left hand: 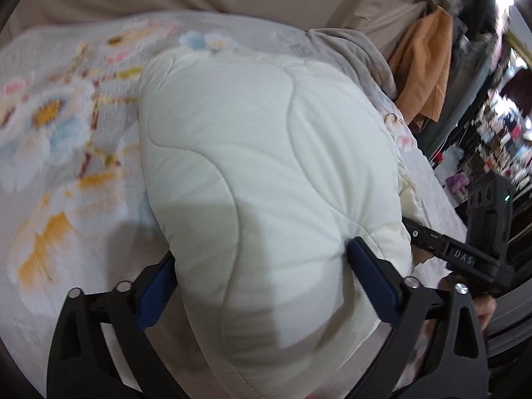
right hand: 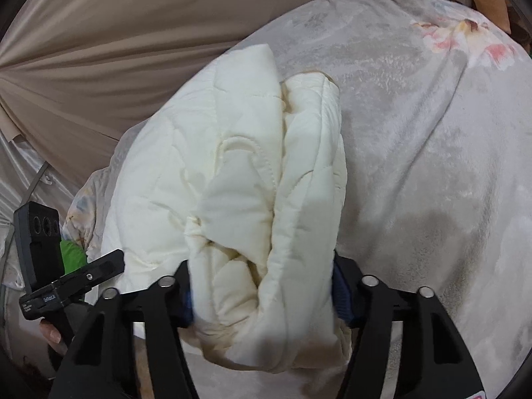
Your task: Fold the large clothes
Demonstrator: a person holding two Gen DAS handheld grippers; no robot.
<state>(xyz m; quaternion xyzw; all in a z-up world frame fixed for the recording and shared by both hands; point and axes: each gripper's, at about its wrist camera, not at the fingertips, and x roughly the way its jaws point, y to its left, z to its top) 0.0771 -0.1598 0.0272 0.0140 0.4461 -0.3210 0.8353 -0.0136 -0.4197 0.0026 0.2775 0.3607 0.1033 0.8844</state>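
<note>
A cream quilted jacket [left hand: 252, 153] lies bundled and folded on a floral bedspread [left hand: 60, 126]. My left gripper [left hand: 262, 266] is shut on the near edge of the jacket, its blue pads pressed into the thick fabric on both sides. In the right wrist view the same jacket [right hand: 232, 166] shows as a rolled bundle with several layers. My right gripper [right hand: 262, 292] is shut on its near end, the pads mostly hidden by fabric. The right gripper also shows at the right of the left wrist view [left hand: 465, 252]. The left gripper shows at the lower left of the right wrist view [right hand: 66, 282].
The bedspread [right hand: 432, 166] covers the bed. A beige curtain [right hand: 116, 33] hangs behind it. An orange garment [left hand: 425, 66] hangs at the right, with cluttered shelves [left hand: 498, 139] beyond. A grey blanket [left hand: 359, 50] lies at the bed's far edge.
</note>
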